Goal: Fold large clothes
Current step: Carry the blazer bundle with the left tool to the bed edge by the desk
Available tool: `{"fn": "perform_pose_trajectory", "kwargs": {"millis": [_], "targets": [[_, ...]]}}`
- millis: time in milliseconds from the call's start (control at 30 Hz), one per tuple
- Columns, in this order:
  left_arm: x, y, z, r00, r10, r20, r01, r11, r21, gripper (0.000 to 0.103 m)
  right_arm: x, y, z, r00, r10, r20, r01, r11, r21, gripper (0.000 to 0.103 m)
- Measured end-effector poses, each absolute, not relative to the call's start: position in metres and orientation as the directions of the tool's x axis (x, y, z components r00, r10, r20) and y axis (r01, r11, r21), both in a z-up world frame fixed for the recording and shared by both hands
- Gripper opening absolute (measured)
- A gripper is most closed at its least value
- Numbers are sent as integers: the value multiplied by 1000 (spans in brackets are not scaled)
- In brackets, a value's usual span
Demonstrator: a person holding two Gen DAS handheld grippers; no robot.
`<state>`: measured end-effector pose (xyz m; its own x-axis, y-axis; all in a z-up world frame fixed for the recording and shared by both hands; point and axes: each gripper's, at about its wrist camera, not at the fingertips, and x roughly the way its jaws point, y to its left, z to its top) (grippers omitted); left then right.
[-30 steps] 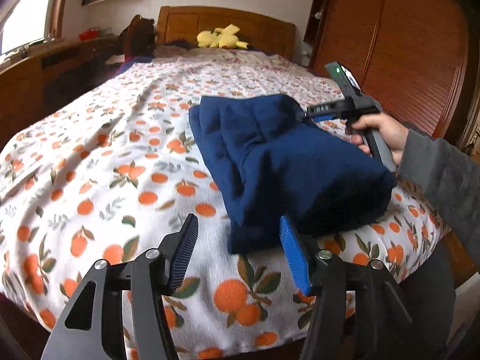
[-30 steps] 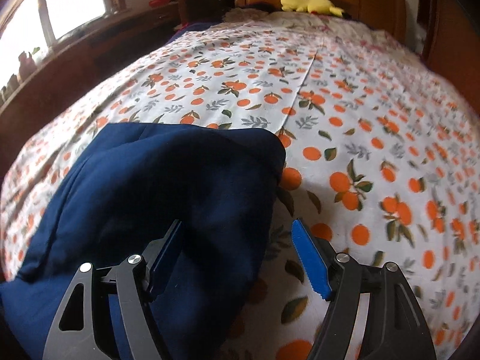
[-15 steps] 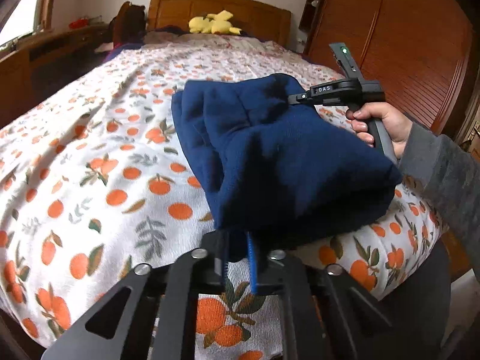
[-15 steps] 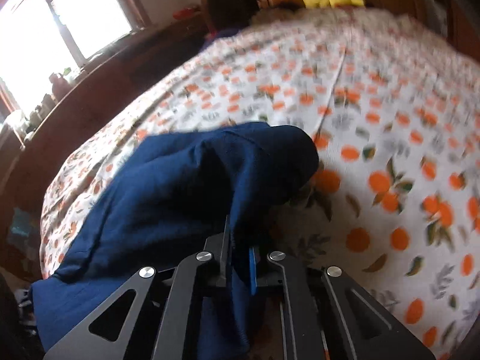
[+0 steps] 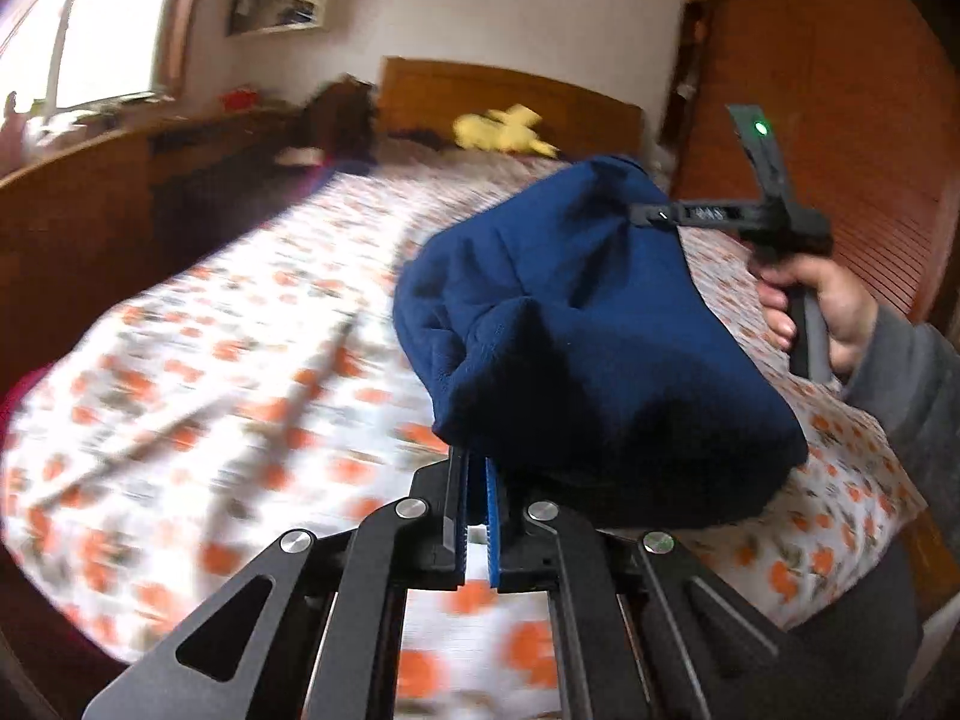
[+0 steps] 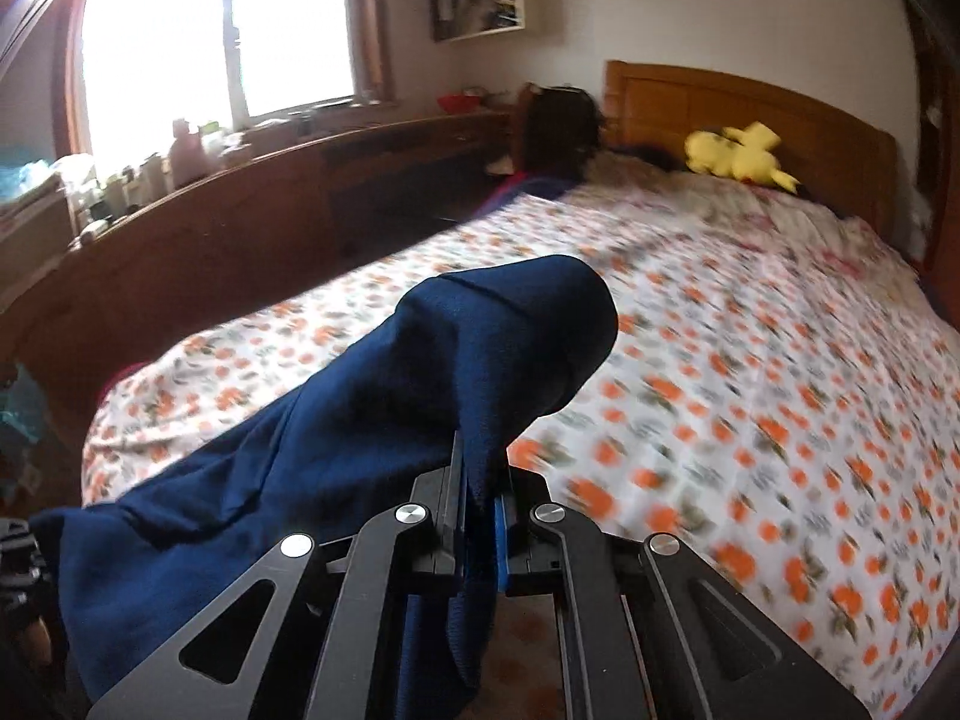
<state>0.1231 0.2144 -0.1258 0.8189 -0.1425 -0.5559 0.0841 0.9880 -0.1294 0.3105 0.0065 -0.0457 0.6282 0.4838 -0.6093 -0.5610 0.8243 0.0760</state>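
Currently both tongs are clamped on the navy garment and have it lifted off the bed. Left tongs: jaws just closed, nearly together, pinching the near lower edge of the fabric. Right tongs: jaws just closed too, with a thick fold of cloth running down between them; in the left view the right hand holds that tool at the far top corner.

Garment hangs bunched between the two grips, above the orange-print bedspread, already folded into a bulky bundle.

Risks, my read:
- Left grip is only on a thin edge, so the layers could slip out under the bundle's weight.
- Inner layers aren't clamped; a fast swing could let the existing folds fall open.
- Uneven lift between hands would skew the fold line.
- Background is motion-blurred, so set-down alignment is hard to judge.
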Motion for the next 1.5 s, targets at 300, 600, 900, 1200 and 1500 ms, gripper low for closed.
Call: {"fn": "perform_pose_trajectory", "kwargs": {"millis": [300,600,900,1200,1500], "targets": [[101,373,-104,828,96,-553,-164,983,-76,4,309,174,-35,552,595,-584,-682,725,93,5],[74,474,-106,764,274,-585,-357,934,-30,4,302,280,-70,454,616,-644,-744,660,107,6],[45,507,-139,698,334,-633,-442,897,-14,17,289,279,-103,487,504,-713,-724,690,-6,25],[5,482,-115,702,397,-591,-487,873,7,19,249,230,-70,486,586,-648,-751,659,32,25],[16,408,-71,778,360,-515,-411,912,17,65,197,143,-47,530,601,-598,-727,685,45,29]]}}
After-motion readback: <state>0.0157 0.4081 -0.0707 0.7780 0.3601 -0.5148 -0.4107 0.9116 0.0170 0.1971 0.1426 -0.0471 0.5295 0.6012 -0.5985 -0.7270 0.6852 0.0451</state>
